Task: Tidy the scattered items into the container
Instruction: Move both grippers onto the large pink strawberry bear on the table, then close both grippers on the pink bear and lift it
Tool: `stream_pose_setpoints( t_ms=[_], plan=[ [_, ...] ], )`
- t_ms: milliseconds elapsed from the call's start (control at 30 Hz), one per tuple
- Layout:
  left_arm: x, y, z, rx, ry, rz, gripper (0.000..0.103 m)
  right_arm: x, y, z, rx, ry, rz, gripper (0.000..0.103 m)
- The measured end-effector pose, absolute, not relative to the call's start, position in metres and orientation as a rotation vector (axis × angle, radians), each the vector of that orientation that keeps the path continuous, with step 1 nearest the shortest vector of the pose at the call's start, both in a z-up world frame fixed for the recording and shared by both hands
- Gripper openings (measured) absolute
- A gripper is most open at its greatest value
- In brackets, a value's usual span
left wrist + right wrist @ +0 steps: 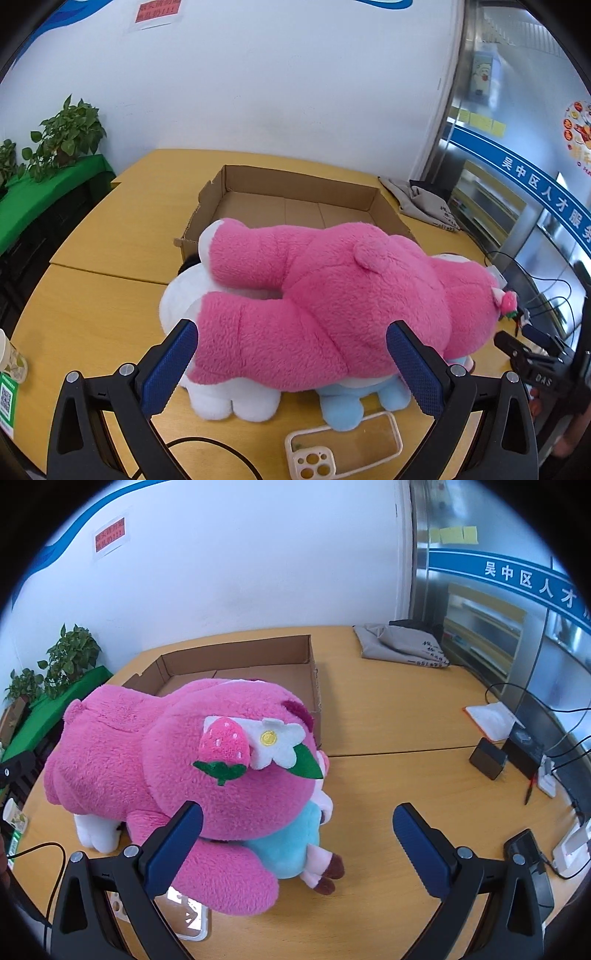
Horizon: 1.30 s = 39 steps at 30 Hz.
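- Fuzzy pink plush bear (pixel 332 295), strawberry and white flower on its head, lay across smaller plushies on the worktop (pixel 92 314), right beside the cardboard box (pixel 295 192).
- Left gripper (pixel 295 369) fingers wide apart around its leg; right gripper (pixel 297 845) also spread, holding nothing.

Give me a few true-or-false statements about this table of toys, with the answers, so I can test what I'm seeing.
1. The cardboard box already holds a toy. False: its floor is bare where visible.
2. The pink plush lies on top of other soft toys. True: a white plush and a blue plush show beneath it.
3. A clear phone case lies on the table in front of the plush pile. True.
4. The right gripper is clamped on the pink plush. False: its jaws stand wide open, only one finger at the plush.
5. The pink plush wears a strawberry on its head. True.
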State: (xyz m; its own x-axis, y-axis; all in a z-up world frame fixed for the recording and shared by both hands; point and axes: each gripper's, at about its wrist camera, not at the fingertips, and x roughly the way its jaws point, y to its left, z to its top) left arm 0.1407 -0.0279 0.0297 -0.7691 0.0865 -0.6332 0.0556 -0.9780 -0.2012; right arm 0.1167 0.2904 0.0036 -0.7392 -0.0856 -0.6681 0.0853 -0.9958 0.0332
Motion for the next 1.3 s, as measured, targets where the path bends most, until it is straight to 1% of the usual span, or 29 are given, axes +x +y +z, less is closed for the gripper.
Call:
stream_pose_setpoints(
  t_ms=[167, 300, 633, 1300],
  plan=[
    [0.136, -0.026, 0.024, -1.078, -0.266, 2.944, 0.103, 0.115, 0.288, 0.004, 1.095, 0.021, -2.839, 0.103],
    [0.131, -0.026, 0.021, -1.098, -0.297, 2.916, 0.103, 0.111, 0.284, 0.003, 1.092, 0.034, -2.821, 0.103],
    [0.123, -0.022, 0.022, -1.100, -0.312, 2.877, 0.103, 0.104, 0.283, -0.002, 1.115, 0.015, -2.787, 0.103],
    [0.125, -0.019, 0.019, -1.131, -0.252, 2.889, 0.103, 0.104, 0.281, -0.006, 1.123, 0.019, -2.764, 0.103]
  ],
)
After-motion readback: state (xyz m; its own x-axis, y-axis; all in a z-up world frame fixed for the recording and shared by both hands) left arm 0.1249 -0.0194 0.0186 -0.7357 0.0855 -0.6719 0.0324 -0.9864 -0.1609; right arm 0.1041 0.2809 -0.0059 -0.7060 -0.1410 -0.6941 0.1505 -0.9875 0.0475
